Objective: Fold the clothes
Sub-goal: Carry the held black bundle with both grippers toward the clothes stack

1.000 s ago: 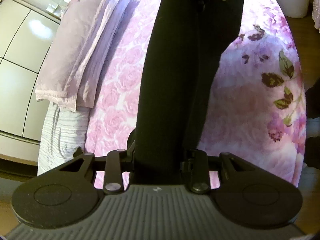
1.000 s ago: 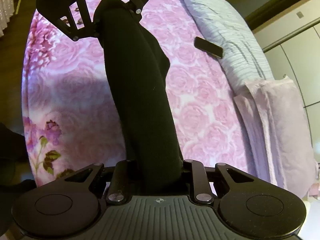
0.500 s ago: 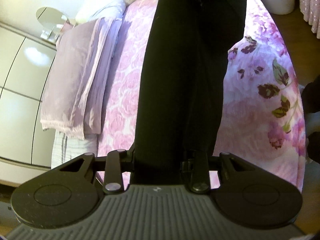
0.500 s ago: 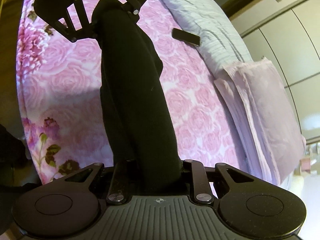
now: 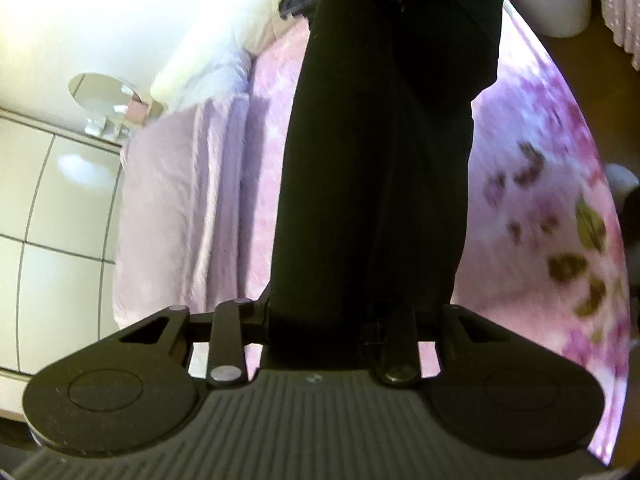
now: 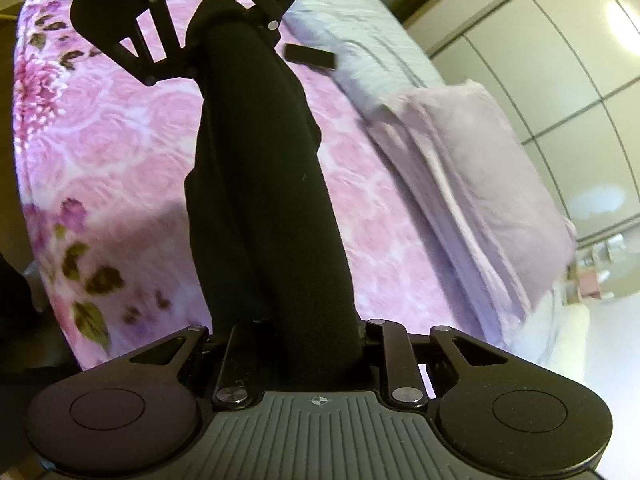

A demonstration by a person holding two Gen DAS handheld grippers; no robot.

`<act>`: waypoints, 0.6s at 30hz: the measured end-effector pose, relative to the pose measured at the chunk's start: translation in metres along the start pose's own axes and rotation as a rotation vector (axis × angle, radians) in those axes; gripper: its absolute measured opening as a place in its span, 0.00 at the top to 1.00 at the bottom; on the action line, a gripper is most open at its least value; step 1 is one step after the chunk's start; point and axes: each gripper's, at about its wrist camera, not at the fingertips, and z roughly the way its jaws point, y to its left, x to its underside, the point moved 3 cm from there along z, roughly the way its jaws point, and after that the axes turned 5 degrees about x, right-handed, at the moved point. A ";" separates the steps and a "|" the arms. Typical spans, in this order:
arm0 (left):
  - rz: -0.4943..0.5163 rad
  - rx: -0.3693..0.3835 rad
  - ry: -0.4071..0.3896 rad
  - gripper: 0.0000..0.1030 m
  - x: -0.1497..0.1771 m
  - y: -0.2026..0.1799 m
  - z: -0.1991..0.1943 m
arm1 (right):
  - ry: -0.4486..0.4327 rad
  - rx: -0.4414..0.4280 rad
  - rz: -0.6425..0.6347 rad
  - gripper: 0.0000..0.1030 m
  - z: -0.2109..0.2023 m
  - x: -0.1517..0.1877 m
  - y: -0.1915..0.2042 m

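we hold a black garment [image 5: 384,168] stretched between our two grippers, above a bed with a pink rose blanket [image 6: 132,148]. our left gripper [image 5: 340,320] is clamped on one end of the cloth, which bunches between its jaws. our right gripper [image 6: 296,344] is clenched on the other end, and in its view the left gripper shows at the far end of the dark band. a lilac pillow [image 6: 480,184] lies beside the blanket, a dark phone [image 6: 310,56] near it.
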 end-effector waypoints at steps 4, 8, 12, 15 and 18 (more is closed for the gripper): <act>0.023 -0.038 -0.050 0.70 -0.059 0.025 0.004 | 0.003 0.055 0.004 0.79 -0.018 0.040 -0.049; 0.058 -0.083 -0.122 0.70 -0.116 0.057 0.010 | 0.023 0.130 0.021 0.80 -0.038 0.078 -0.099; 0.101 -0.134 -0.210 0.70 -0.168 0.096 0.016 | 0.057 0.222 0.047 0.80 -0.056 0.108 -0.152; 0.143 -0.175 -0.285 0.70 -0.204 0.129 0.020 | 0.094 0.302 0.070 0.80 -0.071 0.127 -0.193; 0.183 -0.226 -0.353 0.70 -0.246 0.164 0.025 | 0.126 0.380 0.091 0.80 -0.086 0.145 -0.233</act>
